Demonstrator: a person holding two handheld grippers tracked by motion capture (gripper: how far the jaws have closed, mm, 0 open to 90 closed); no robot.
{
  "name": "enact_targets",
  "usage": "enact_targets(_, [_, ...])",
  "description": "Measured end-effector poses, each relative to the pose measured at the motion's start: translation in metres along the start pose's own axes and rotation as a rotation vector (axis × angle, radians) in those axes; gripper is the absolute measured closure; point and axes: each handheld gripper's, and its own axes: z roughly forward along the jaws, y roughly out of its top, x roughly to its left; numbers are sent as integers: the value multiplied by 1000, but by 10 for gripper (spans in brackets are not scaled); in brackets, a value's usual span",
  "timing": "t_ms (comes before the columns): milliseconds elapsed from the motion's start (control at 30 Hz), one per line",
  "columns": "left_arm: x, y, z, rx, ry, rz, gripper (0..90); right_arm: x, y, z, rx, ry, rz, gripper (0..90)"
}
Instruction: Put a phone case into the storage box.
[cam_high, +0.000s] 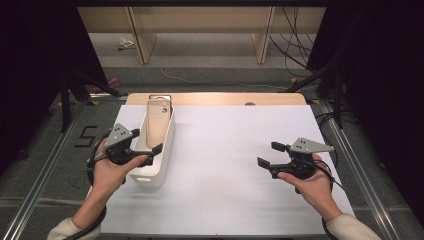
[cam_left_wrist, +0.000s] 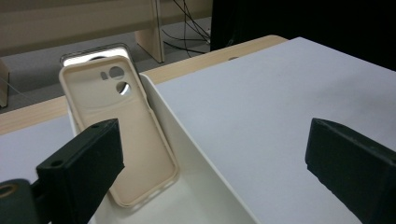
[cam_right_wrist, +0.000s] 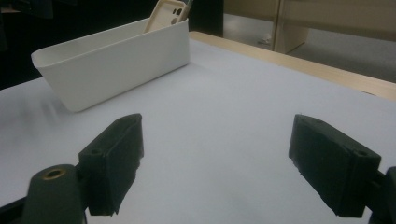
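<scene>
Two phone cases stand on end in the white bin (cam_high: 150, 172) at the left of the high view, the beige case (cam_high: 159, 125) leaning against the far end wall with a clear one (cam_left_wrist: 95, 50) just behind it. My left fingers (cam_high: 148, 140) are spread wide over the bin's near half, nothing between them; in the left gripper view one pad (cam_left_wrist: 84, 163) sits low left in front of the beige case (cam_left_wrist: 119, 130) and the other (cam_left_wrist: 350, 163) hangs over the white worktop (cam_high: 230, 165) at lower right. My right fingers (cam_high: 272, 154) wait wide and empty at right of frame, well apart from the bin (cam_right_wrist: 112, 60). Judging from this, the case is placed and the release looks clean; best to lift the left fingers straight clear without brushing the bin's rim or tipping the leaning cases.
</scene>
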Motion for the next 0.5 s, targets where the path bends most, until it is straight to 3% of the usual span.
enact_targets(67, [-8,-4,-2,-7,-15,-8,34,0,0,0,3,2,-1,188])
enact_targets(200, [-22,-10,-5,-15,-33,14,34,0,-1,-2,3,0,0,188])
enact_targets(500, [-39,-25,-13,-31,-27,66,34,-2,-4,-6,4,-1,4,187])
